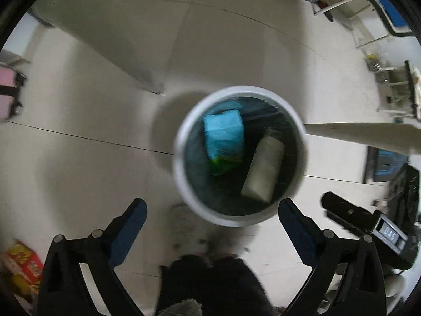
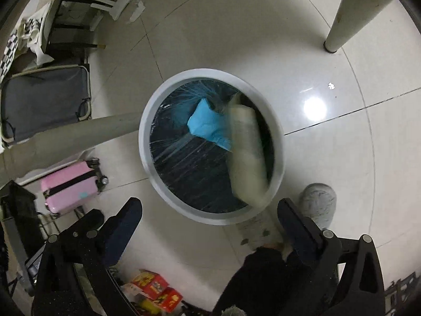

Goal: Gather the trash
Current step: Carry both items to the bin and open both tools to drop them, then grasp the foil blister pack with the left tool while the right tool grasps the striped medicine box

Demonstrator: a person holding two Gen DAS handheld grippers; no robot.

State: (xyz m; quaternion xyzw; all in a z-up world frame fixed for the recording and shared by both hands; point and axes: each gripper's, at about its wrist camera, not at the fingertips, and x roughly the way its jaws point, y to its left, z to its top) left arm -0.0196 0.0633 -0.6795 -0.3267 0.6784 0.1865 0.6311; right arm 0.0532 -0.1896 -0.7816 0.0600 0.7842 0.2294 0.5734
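Observation:
A round white-rimmed trash bin with a dark liner stands on the tiled floor, seen from above in both views. Inside lie a blue-and-green packet and a pale beige carton. In the right wrist view the blue packet lies under the blurred beige carton. My left gripper is open and empty, above the bin's near rim. My right gripper is open and empty, also above the near rim.
A pink suitcase and a grey bag lie to the left. Red-yellow boxes sit on the floor nearby. Table legs stand around the bin. The person's grey slipper and dark trousers are close below.

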